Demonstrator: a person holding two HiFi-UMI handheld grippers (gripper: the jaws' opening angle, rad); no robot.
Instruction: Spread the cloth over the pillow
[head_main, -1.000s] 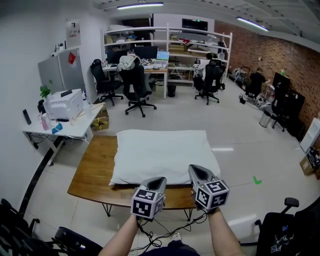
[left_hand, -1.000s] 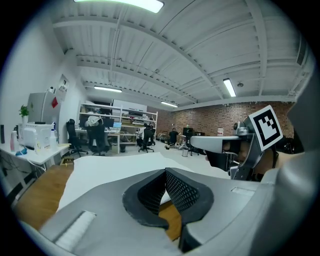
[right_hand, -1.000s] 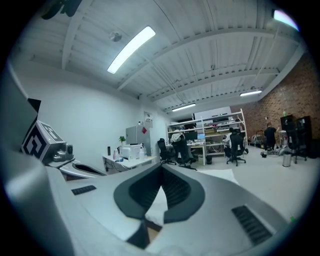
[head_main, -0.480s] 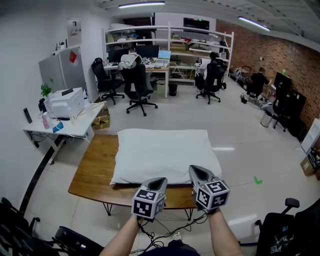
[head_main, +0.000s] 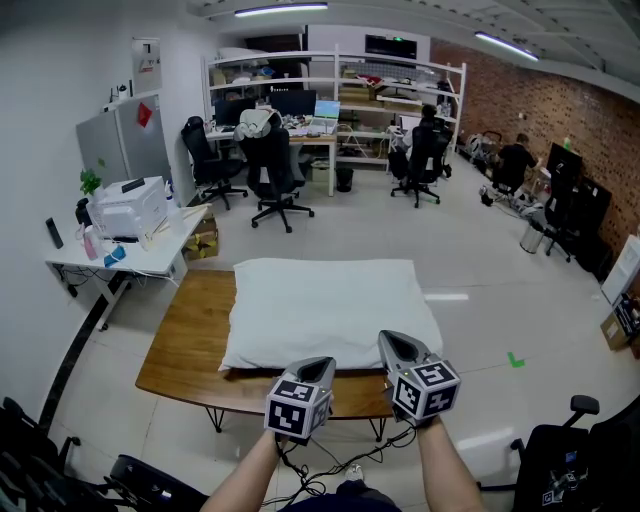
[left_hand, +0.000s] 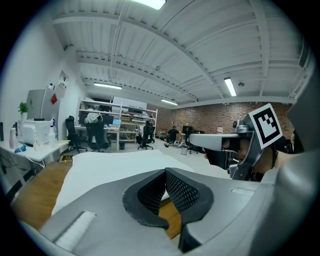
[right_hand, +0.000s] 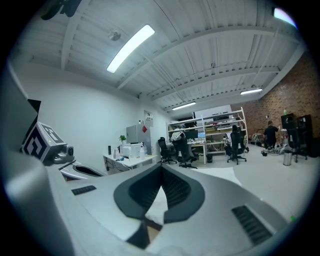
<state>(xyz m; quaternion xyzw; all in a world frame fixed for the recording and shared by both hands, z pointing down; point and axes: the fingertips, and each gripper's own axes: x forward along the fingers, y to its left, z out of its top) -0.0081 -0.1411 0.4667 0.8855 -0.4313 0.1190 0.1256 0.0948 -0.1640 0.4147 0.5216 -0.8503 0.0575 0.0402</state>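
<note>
**Pillow** (head_main: 325, 300): white, rectangular, lying flat at frame centre on the counter. The surface is smooth. Whether a separate cloth lies over it cannot be told.

**Counter** (head_main: 185, 350): wooden top on thin dark legs. Bare wood shows to the left of the pillow and along the near edge.

**Left tongs** (head_main: 318, 364): lower centre, with the tip over the counter's near edge, just short of the pillow. Jaws together, nothing between them.

**Right tongs** (head_main: 393, 342): just right of the left tongs, with the tip at the pillow's near edge. Contact cannot be told. Jaws together, empty.

**Surroundings**:
- White side counter (head_main: 150, 258) at middle left, bearing a printer (head_main: 128, 208).
- Black office chairs (head_main: 275, 180) at upper centre, before the shelving (head_main: 340, 80).
- Brick wall (head_main: 570, 120) at upper right.
- Green floor mark (head_main: 515, 360) to the right of the counter.
</note>
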